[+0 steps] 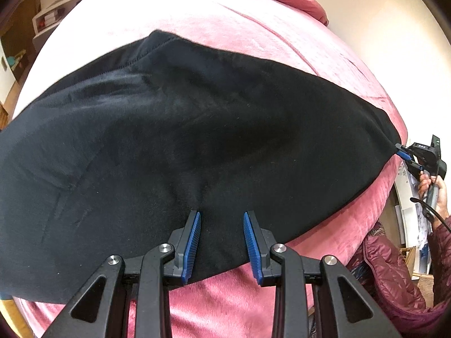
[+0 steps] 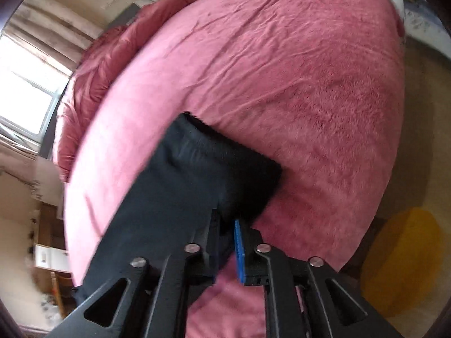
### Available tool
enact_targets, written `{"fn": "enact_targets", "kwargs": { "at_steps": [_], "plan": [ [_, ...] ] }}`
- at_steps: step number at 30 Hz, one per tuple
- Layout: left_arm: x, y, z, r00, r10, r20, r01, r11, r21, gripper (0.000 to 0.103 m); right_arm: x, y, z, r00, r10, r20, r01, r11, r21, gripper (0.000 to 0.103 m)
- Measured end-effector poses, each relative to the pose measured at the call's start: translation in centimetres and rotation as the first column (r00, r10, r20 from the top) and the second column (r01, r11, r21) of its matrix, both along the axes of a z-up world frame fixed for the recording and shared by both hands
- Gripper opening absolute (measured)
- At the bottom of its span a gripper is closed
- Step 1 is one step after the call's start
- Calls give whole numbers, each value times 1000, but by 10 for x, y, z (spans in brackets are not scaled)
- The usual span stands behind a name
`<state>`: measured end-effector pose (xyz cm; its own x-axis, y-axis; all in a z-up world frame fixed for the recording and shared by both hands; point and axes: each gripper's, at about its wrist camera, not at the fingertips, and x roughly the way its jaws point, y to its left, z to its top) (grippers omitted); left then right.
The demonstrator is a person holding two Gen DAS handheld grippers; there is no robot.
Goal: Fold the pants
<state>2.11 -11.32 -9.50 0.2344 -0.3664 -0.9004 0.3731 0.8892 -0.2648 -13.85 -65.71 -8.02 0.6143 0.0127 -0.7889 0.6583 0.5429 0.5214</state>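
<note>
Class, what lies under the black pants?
The black fabric pants lie on a pink plush blanket, visible all round them. Whatever lies beneath the blanket is covered.

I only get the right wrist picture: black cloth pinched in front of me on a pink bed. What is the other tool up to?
Observer: The left gripper has its jaws apart over the near edge of the pants, gripping nothing.
Operator: Are the pants bunched up?
Observer: No, they lie spread wide across the pink blanket, and the right gripper pinches one corner, drawn to a point.
Operator: Who holds that one?
Observer: A bare hand coming out of a maroon puffy sleeve.
</note>
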Motion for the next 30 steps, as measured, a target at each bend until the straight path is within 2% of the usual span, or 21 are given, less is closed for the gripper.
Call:
{"fn": "enact_targets", "kwargs": {
  "at_steps": [1,2,5,8,15,17,18,23,27,30],
  "plan": [
    [-3,-2,3,1000,-9,18,9,1000,-1,32,-6,4,3,1000,6,13,-6,1000,12,30],
    [-5,-4,7,999,-23,35,23,1000,-7,32,-12,10,5,999,16,29,-17,999,31,32],
    [-13,-14,16,995,-67,77,69,997,-25,32,-20,37,11,993,88,83,-94,993,75,33],
    [-17,-25,16,992,-94,79,97,995,-34,32,-18,67,5,983,141,115,-155,980,128,33],
    [-22,-19,9,993,-90,71,94,994,-55,32,11,93,-29,986,161,43,-166,967,195,33],
    [-22,-14,8,995,-77,71,81,995,-61,32,18,94,-33,987,160,29,-163,971,175,25],
    [-21,-11,8,995,-70,71,74,995,-62,32,21,95,-32,987,160,22,-162,973,162,8],
    [-22,1,15,995,-48,86,55,996,-76,32,9,102,-7,984,172,52,-176,981,80,6],
    [-21,15,17,996,-35,79,41,996,-76,32,11,102,-25,984,176,-30,-172,981,88,6],
    [-22,23,12,997,-25,68,29,998,-59,32,16,103,-31,983,177,-58,-172,982,71,6]
  ]
}}
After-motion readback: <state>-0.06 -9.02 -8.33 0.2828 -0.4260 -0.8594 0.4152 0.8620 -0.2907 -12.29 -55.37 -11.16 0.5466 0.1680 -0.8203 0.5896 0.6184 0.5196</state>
